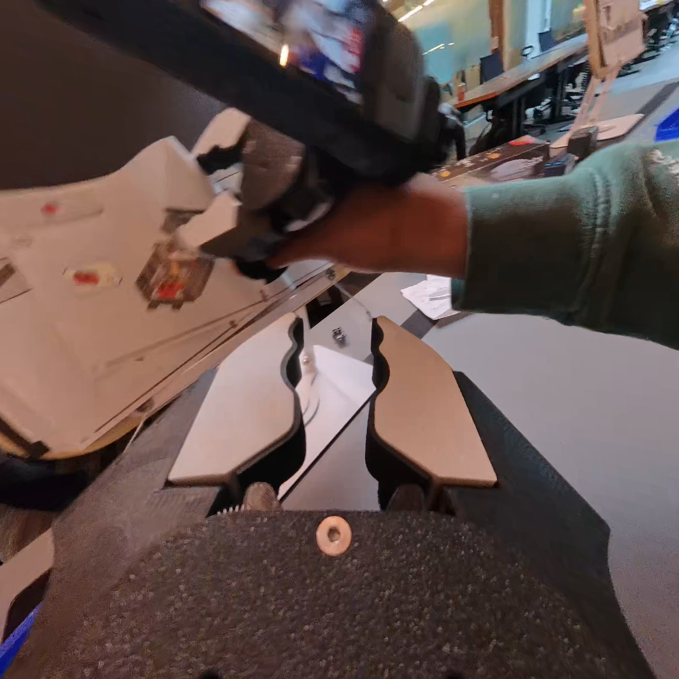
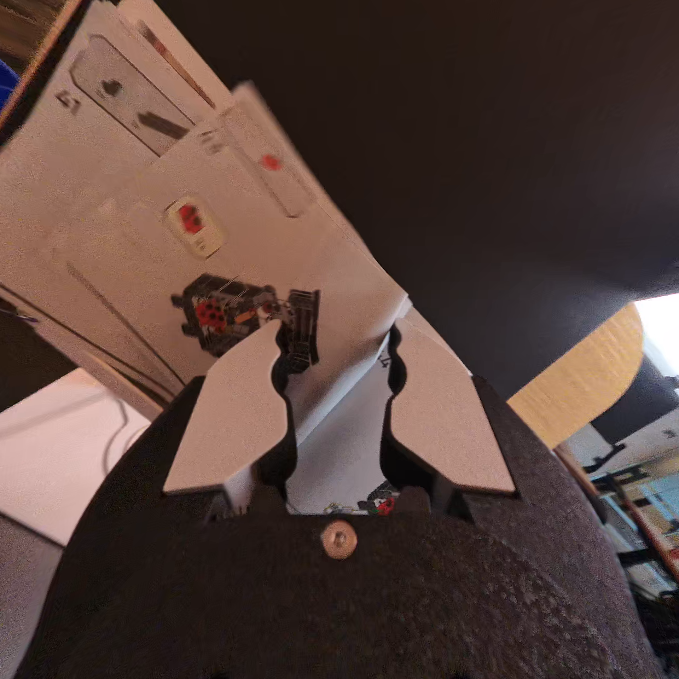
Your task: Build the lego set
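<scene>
The lego instruction booklet (image 1: pixel 92 312) lies open at the left, its pages showing pictures of a dark model with red parts. In the right wrist view it (image 2: pixel 147 227) fills the upper left, and one page (image 2: pixel 352 286) curls up between my right gripper's jaws. My right gripper (image 2: pixel 335 325) is open around that page edge. In the left wrist view it (image 1: pixel 220 176) is blurred, held by a hand (image 1: pixel 385 227) in a green sleeve. My left gripper (image 1: pixel 336 327) is open and empty, low over the grey table (image 1: pixel 551 404). No loose bricks show clearly.
A small metal clip (image 1: pixel 340 335) sits just beyond the left fingertips. Loose papers (image 1: pixel 430 295) lie on the table farther back. A dark box (image 1: pixel 507 161) stands behind the hand. A round wooden edge (image 2: pixel 573 378) is at the right.
</scene>
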`<state>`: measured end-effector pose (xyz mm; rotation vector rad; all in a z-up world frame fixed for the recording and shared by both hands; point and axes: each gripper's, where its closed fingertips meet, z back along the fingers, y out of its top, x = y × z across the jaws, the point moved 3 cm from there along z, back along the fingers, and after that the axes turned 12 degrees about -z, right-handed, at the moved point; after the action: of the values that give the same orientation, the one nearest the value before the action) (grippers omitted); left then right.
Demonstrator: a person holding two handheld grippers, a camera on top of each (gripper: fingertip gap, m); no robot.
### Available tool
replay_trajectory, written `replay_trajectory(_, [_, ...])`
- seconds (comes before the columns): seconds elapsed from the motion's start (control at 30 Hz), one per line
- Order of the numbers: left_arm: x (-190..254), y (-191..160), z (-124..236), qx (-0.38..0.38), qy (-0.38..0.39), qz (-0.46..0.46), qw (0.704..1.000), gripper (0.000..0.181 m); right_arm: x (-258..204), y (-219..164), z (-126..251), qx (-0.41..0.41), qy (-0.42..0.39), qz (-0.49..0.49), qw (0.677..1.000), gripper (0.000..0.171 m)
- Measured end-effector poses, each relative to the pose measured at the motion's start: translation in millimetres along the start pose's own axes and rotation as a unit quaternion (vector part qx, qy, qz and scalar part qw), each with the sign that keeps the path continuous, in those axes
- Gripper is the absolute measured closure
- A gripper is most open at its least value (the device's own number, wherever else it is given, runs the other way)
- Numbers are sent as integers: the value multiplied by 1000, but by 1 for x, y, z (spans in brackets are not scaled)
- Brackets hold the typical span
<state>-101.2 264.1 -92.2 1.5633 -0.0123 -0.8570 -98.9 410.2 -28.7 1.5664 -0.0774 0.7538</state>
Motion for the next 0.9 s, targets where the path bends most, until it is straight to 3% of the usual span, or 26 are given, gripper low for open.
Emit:
replay_trajectory(0.1, [-28,-12,13,-5,34,28,999,146,5,0,6,38,32,-27,998,140])
replay_trajectory(0.2, [-60,-25,18,-13,68,66,995,144,13,1,14,79,131,-107,982,153])
replay_trajectory(0.27, [-79,-33,16,-19,77,98,992,137,21,0,18,102,224,-199,948,159])
replay_trajectory(0.37, [-100,-40,4,-20,73,139,987,128,33,-5,19,102,346,-346,866,168])
replay_trajectory(0.43, [-106,-38,-8,-14,53,162,985,126,40,-12,16,99,379,-399,829,170])
replay_trajectory(0.53, [-102,-20,-29,11,18,150,989,128,40,-19,14,91,398,-442,799,171])
replay_trajectory(0.7, [-89,6,-67,22,7,93,995,140,40,-26,10,75,395,-462,790,171])
replay_trajectory(0.9, [-60,32,-93,61,-43,53,996,152,60,-51,16,41,328,-451,829,162])
